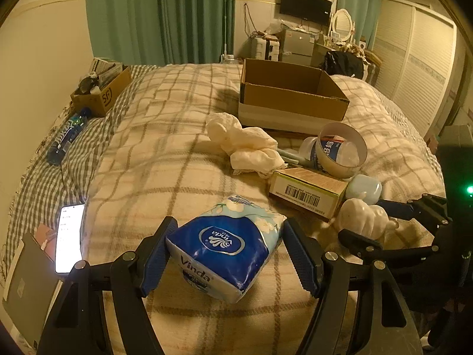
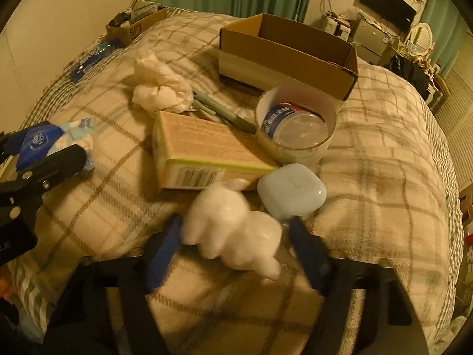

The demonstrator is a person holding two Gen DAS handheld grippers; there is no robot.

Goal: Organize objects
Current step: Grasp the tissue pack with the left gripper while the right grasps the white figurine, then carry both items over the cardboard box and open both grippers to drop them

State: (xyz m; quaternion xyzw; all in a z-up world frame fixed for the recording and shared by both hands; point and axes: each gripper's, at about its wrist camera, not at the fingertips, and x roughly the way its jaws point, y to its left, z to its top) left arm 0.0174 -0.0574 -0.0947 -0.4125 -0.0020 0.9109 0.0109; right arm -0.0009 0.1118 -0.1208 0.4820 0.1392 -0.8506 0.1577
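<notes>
Left gripper [image 1: 224, 254] has its blue pads spread around the Vinda tissue pack [image 1: 227, 251]; the left pad looks to be touching the wrapper, the right pad stands just off it, so the pack rests on the plaid blanket [image 1: 153, 159] rather than being held. Right gripper [image 2: 233, 242] is likewise wide, straddling a white figurine [image 2: 233, 230] with gaps on both sides, nothing clamped.

Risks, as I judge them: the soft pack could bulge and slip out forward if squeezed near its end, and the blanket may give under it. The figurine is lumpy and smooth-looking; pads closing on its curves could squirt it toward the pale blue case [image 2: 291, 190] lying just ahead and to the right of the right gripper, touching or nearly so. Both grippers work close together, so a sideways swing of either could knock the other.

Just beyond the figurine sits a barcoded carton [image 2: 201, 151], and beyond that a white round tub [image 2: 295, 127] with a blue-labelled jar inside. Pens [image 2: 224, 112] lie partly under the carton and tub, their number unclear. Crumpled white cloth [image 2: 159, 85] lies ahead and left. Farthest, an open cardboard box [image 2: 283, 56] is the likely destination; its floor is hidden by the near wall.

Motion blur softens the figurine in the right wrist view, so its exact shape is uncertain. A lit phone [image 1: 69, 236] lies to the left of the left gripper.
</notes>
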